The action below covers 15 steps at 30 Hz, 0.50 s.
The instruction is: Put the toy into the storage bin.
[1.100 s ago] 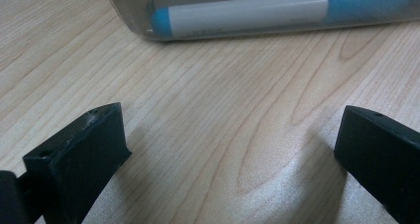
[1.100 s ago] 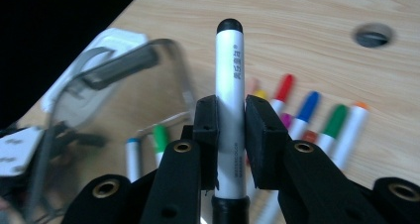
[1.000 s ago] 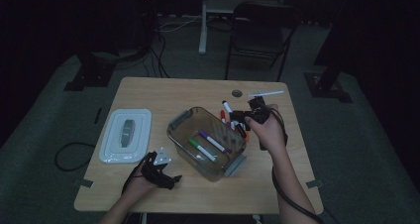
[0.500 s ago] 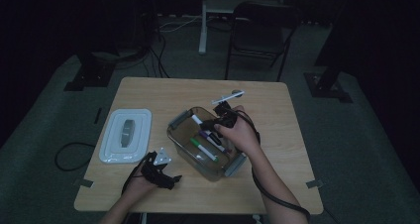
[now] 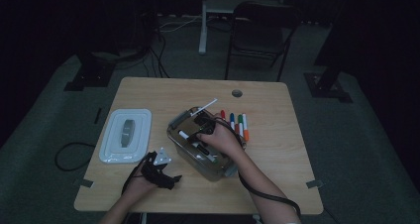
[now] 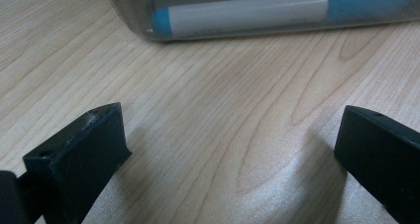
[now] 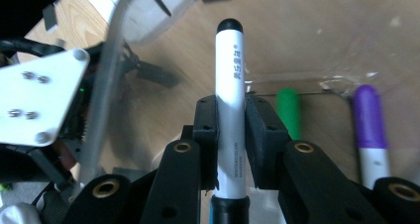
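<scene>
Right gripper is seen clamped on a white marker, its black cap pointing away from the jaws, the barrel pinched about midway between the two pads; in the high view the same gripper is held low over the clear plastic bin near the middle of the table. The marker is judged light and stiff, with a smooth round barrel that could roll or slip in the pads, so a hold across the middle, square to the barrel as shown, is reckoned the safest; nothing fragile is expected beyond the cap. Inside the bin a green marker and a purple marker are seen lying on the floor, and a blue-capped marker is pressed against the wall as caught by the left gripper view. A few more markers are laid side by side on the table just beside the bin, towards the right. Left gripper is rested on the table near the bin's front corner, jaws spread wide with nothing between them. A white lid is left flat, apart to the left.
</scene>
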Tool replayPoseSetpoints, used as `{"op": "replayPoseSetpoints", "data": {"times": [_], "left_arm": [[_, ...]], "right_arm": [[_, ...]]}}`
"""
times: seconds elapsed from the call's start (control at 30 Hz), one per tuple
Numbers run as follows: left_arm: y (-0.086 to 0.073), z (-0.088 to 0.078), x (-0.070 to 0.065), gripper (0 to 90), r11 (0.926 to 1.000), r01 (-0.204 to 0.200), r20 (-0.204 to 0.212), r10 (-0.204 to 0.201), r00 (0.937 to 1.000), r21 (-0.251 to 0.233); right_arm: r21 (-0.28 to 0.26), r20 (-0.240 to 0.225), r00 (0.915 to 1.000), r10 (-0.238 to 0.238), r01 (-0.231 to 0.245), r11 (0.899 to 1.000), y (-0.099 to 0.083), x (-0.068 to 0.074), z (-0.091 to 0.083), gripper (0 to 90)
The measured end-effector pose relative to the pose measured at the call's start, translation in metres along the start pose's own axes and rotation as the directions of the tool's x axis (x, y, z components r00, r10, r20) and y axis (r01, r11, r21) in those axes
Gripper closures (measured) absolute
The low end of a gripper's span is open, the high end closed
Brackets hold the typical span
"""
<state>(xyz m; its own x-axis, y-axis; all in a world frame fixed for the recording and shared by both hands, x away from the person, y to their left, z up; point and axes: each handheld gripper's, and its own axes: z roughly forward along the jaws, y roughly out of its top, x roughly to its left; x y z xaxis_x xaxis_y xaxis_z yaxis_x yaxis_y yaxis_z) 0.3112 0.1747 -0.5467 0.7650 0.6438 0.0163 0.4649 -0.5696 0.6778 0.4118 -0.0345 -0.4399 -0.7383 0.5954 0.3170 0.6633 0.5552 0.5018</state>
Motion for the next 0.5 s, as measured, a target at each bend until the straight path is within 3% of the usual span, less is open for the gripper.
{"op": "replayPoseSetpoints", "data": {"times": [0.13, 0.3, 0.5], "left_arm": [[0.000, 0.000, 0.000, 0.4, 1.0000, 0.001, 0.000, -0.001, 1.0000, -0.002], [0.000, 0.000, 0.000, 0.4, 1.0000, -0.001, -0.001, 0.001, 1.0000, -0.001], [0.000, 0.000, 0.000, 0.4, 1.0000, 0.000, -0.001, 0.000, 1.0000, -0.001]], "right_arm": [[0.071, -0.021, 0.9998, 0.000, 0.001, 0.997, -0.001, 0.001, 0.019, 76.6], [0.164, -0.015, 0.9999, -0.007, 0.009, 0.986, -0.004, 0.003, 0.039, 76.5], [0.220, -0.010, 0.9999, -0.007, 0.009, 0.976, -0.006, 0.004, 0.046, 76.4]]}}
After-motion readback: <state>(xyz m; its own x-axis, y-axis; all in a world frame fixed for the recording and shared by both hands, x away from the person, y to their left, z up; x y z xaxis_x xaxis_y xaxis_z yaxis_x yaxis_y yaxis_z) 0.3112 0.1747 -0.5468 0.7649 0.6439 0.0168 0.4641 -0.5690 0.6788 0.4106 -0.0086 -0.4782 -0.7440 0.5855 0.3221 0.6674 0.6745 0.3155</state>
